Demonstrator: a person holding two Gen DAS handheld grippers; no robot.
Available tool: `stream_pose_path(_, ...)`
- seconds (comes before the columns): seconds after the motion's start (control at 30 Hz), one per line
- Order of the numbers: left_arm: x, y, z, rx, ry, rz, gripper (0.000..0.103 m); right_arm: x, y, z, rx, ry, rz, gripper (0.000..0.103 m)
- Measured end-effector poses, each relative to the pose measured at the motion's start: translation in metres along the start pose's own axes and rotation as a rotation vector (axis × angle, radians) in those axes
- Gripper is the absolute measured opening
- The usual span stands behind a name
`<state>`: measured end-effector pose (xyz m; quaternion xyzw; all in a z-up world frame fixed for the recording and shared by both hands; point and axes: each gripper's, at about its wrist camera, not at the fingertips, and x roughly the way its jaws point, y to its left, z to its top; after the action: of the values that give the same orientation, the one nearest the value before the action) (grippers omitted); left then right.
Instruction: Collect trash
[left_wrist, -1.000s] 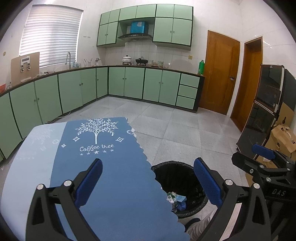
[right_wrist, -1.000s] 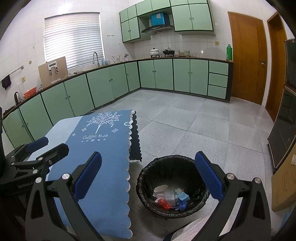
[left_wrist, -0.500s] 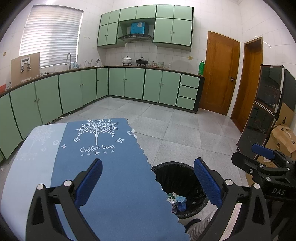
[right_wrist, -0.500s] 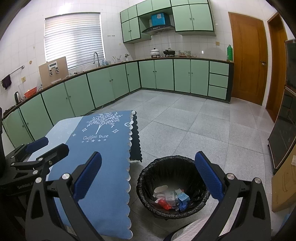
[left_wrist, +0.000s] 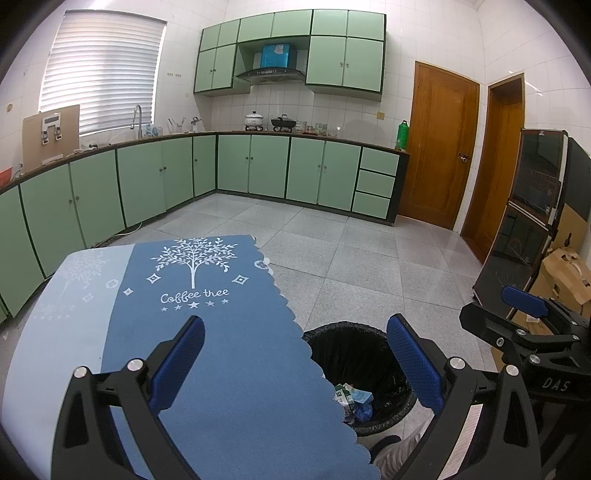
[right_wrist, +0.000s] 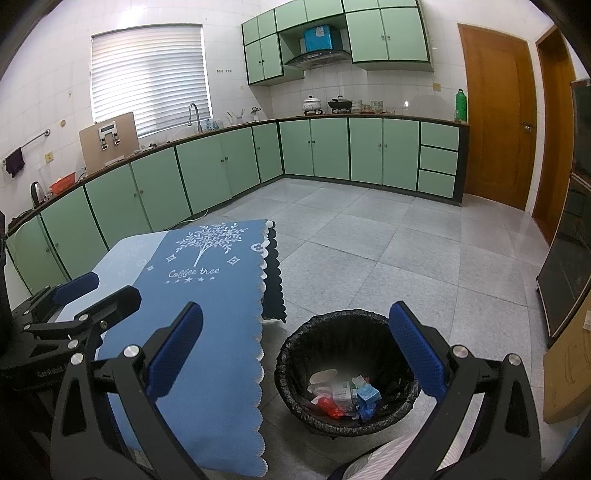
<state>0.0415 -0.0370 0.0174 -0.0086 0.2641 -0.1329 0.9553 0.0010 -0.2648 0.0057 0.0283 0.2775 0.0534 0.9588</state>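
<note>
Above the bin (right_wrist: 295, 354), both grippers' jaws wide.

Our left gripper (left_wrist: 295, 363) and right gripper (right_wrist: 295, 349) share black angular frames, silver screw heads, and textured blue pads on the fingers (left_wrist: 413, 360); white lettering marks each body.

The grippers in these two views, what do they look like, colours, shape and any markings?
The left gripper and right gripper match: black angular frames with cut-out openings and silver round bolt heads. Each carries two jaws faced with long blue textured pads. White letters "DAS" mark the right gripper's body in the left wrist view; the white lettering on the left gripper's body in the right wrist view is only partly readable. No cables show.
</note>
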Motion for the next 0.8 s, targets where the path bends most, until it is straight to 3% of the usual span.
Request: stream_pose_path(0.8,0.0015,0.0015,-0.0021,0.001,0.009,-0.001,0.097,0.0012,0.0016,-0.0026,0.001,0.004,0.000,0.098)
